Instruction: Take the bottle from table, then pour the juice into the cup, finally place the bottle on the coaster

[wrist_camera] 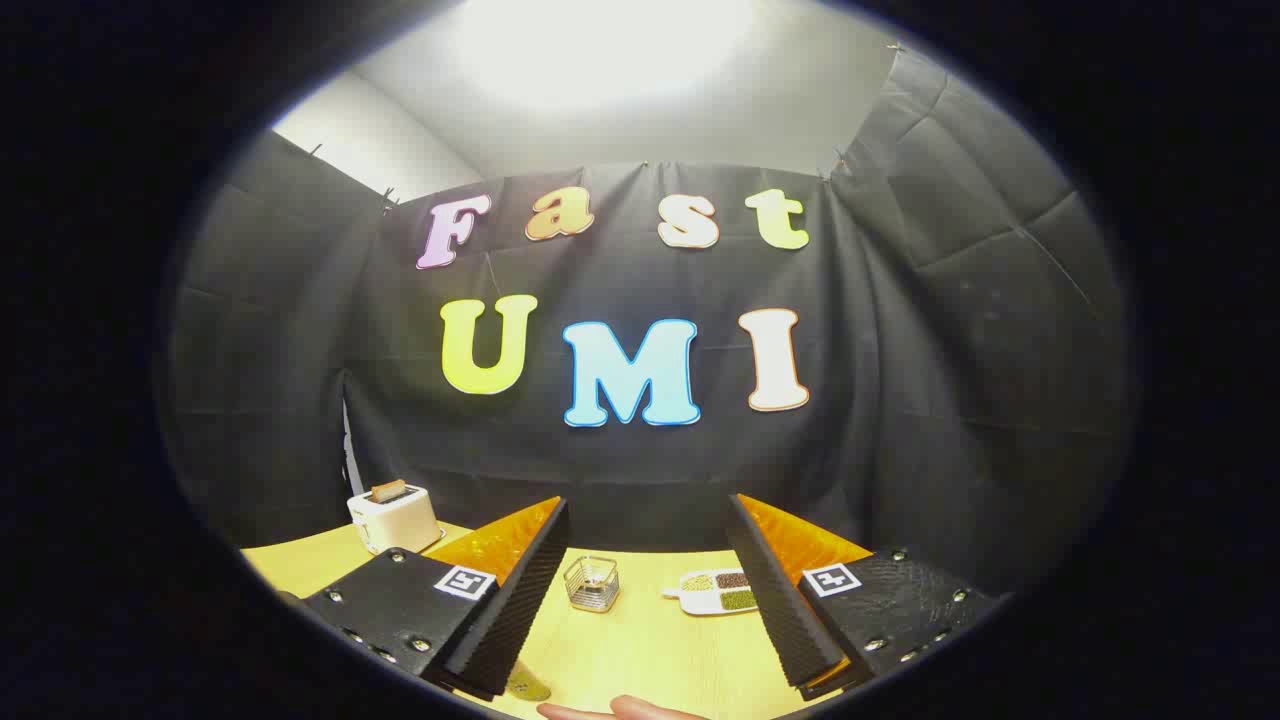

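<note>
My gripper [650, 530] is open, its two black ribbed fingers [520, 590] spread wide with nothing between them, held above the yellow wooden table [650, 650]. Beyond the fingers, a small clear glass cup [591, 583] stands on the table. A thin slice of a round metallic disc [528, 688], possibly the coaster, peeks out from under the left finger. I cannot make out a bottle here.
A white toaster [393, 517] with a slice of bread in it stands at the far left of the table. A white divided dish [722, 592] with grains lies right of the cup. A person's fingers [620, 711] show at the table's near edge.
</note>
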The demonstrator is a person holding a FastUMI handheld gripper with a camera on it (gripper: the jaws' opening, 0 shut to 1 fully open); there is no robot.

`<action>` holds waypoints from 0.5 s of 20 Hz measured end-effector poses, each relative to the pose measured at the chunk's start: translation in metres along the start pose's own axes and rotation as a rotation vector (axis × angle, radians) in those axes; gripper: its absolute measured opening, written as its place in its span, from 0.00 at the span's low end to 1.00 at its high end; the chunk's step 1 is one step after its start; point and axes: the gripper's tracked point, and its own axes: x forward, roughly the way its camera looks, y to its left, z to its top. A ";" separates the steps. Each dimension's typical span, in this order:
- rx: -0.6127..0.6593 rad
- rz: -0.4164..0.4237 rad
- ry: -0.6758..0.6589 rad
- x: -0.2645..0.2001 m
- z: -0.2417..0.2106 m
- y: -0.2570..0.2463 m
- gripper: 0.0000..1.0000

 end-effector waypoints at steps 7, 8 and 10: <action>-0.004 -0.015 -0.006 0.001 -0.001 -0.002 0.97; -0.005 -0.012 -0.004 0.001 -0.003 -0.001 0.97; -0.013 -0.014 0.003 0.000 -0.006 -0.003 0.97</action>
